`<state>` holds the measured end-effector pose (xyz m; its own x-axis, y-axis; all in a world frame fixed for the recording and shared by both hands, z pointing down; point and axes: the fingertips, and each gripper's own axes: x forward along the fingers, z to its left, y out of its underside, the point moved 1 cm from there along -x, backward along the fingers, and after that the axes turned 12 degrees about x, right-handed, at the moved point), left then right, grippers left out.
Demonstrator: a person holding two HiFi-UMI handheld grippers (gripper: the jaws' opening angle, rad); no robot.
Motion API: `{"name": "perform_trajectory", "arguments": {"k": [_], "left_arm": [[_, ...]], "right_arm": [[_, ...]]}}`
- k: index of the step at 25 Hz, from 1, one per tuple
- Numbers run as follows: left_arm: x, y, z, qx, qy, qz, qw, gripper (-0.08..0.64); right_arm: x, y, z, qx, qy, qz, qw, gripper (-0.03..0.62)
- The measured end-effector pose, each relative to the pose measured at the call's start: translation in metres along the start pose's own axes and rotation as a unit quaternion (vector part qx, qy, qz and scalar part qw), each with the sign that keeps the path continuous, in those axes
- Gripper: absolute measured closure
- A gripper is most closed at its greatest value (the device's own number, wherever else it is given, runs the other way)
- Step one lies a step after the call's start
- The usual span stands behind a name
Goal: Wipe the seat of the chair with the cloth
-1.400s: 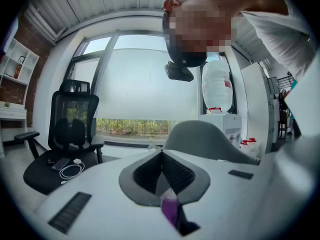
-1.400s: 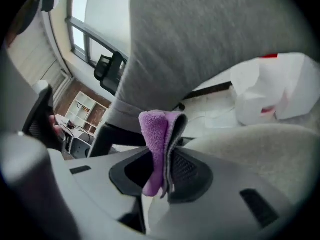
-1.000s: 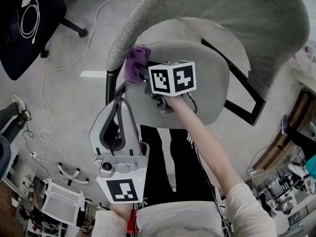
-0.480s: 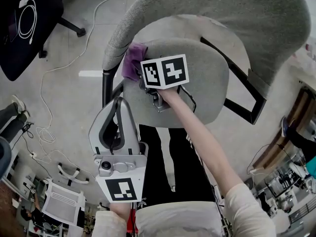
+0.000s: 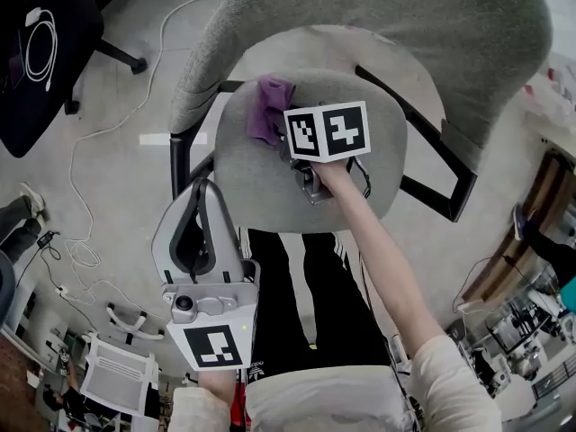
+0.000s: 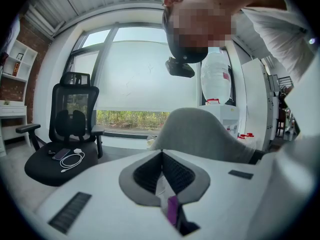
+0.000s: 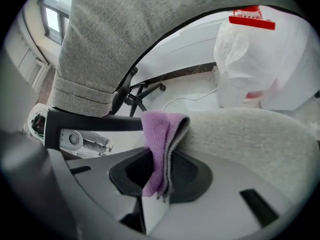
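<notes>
A grey fabric chair stands below me, its seat (image 5: 270, 183) in front of a curved backrest (image 5: 378, 16). A purple cloth (image 5: 269, 115) lies on the back left part of the seat, and my right gripper (image 5: 288, 138) is shut on it, under its marker cube. In the right gripper view the cloth (image 7: 159, 144) hangs folded from the jaws against the seat (image 7: 250, 134). My left gripper (image 5: 205, 196) is held back near my body, off the seat's front left edge, jaws together and holding nothing (image 6: 162, 184).
A black office chair (image 5: 36, 52) carrying a coiled white cable stands at the far left, also seen in the left gripper view (image 6: 65, 149). A white cable (image 5: 162, 61) trails over the floor. Black armrest frames (image 5: 441, 187) flank the seat. A white bag (image 7: 260, 59) sits behind.
The right gripper has dragged the purple cloth from the seat's left edge inward to the right. The left gripper has stayed near my body.
</notes>
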<state>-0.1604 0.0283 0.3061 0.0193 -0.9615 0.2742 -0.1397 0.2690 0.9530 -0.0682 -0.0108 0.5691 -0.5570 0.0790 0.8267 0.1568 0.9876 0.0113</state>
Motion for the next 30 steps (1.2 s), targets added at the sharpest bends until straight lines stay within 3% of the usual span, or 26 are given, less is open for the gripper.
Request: {"name": "perform_trajectory", "arguments": {"k": [16,30], "left_arm": [[0.015,-0.001,-0.021,0.014,0.029,0.003,0.9995,0.548],[0.022,-0.008,-0.034,0.026,0.043,0.000,0.9987,0.548]], "right_arm": [[-0.075,-0.007,-0.108,0.031,0.065,-0.036,0.997,0.505],[-0.128,-0.001,-0.175,0.047,0.151,-0.058,0.986,0.505]]}}
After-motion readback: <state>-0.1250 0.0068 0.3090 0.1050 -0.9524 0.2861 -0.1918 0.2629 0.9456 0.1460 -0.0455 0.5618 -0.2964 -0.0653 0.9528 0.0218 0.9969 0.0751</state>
